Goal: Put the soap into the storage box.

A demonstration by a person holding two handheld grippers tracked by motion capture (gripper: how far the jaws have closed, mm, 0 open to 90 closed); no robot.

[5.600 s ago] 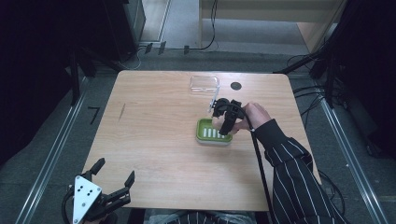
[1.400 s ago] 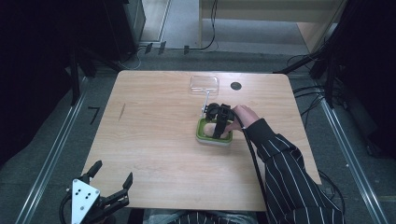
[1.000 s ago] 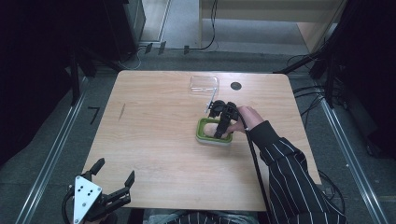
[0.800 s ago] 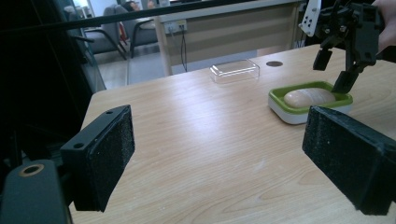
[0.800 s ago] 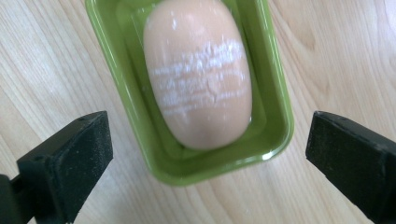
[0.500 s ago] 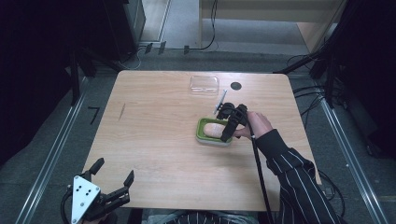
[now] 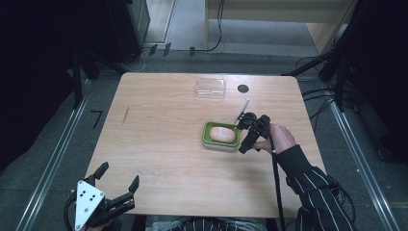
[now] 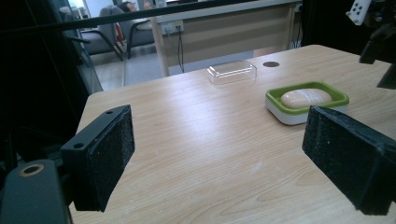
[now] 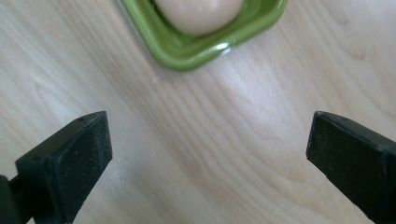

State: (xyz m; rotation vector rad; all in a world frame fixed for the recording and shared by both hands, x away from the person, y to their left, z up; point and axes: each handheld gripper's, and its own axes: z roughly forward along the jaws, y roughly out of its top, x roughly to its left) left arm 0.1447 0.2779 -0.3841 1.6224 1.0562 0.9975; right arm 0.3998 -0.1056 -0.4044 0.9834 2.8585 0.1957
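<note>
1. One left gripper (image 7: 118, 186) at the near left corner, off the table (image 7: 159, 159) edge, grey plate on top. Jaws wide apart, nothing between them. In the left gripper view its pads (image 8: 108, 156) frame bare wood, pointing toward the far side.
2. One right gripper (image 7: 246, 134) held by a hand (image 7: 279, 139) with a striped sleeve (image 7: 320, 195), arm coming in from the near right. It hovers just right of the dish, tilted down. Jaws spread wide, empty; the right gripper view looks down on table wood with the dish corner at the top.
3. One green dish (image 7: 220, 135) with a white base, right of table centre. One pale soap bar (image 7: 222, 134) lies in it.
4. One thin white stick (image 7: 241, 110) just beyond the right gripper; cannot tell what it is.
5. One clear lid (image 7: 210, 87) near the far edge, well apart from the dish.
6. One dark round hole (image 7: 243, 88) beside the lid.
</note>
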